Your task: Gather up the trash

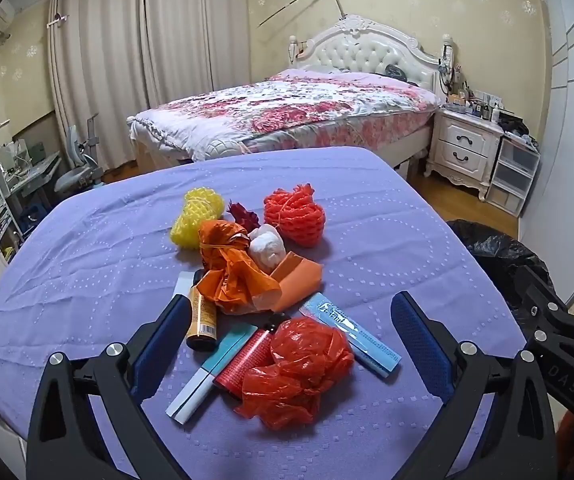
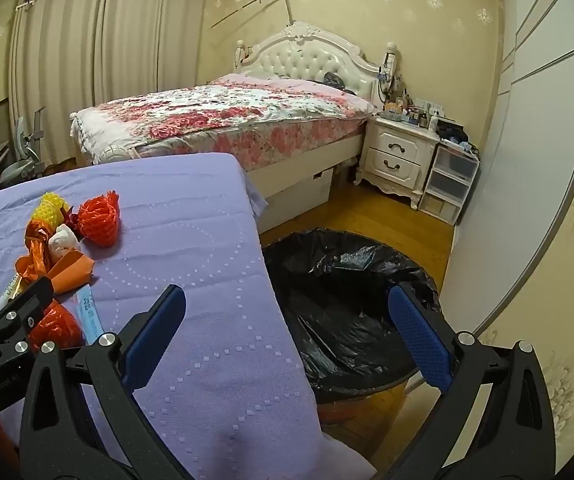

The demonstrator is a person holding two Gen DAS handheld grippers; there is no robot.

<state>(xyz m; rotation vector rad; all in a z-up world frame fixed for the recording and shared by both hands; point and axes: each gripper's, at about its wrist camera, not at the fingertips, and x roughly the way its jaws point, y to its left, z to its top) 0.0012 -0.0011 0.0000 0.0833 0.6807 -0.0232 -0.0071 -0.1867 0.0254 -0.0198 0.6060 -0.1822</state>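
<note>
A pile of trash lies on the purple-covered table [image 1: 87,248]. It holds a crumpled red plastic bag [image 1: 299,372], an orange plastic bag [image 1: 235,272], a yellow foam net [image 1: 197,216], a red foam net [image 1: 295,214], a white paper ball [image 1: 267,248], an orange bottle [image 1: 203,320], a light blue packet [image 1: 355,334] and a teal and white box [image 1: 211,372]. My left gripper [image 1: 287,344] is open, its jaws wide around the red bag and boxes, empty. My right gripper [image 2: 287,334] is open and empty over the table's right edge. A bin lined with a black bag [image 2: 343,300] stands right of the table.
A bed with a floral quilt [image 1: 287,112] stands behind the table. A white nightstand [image 2: 399,156] and plastic drawers [image 2: 447,184] are at the far right. A desk and chair [image 1: 75,168] stand at the left. Wooden floor [image 2: 387,216] lies between bed and bin.
</note>
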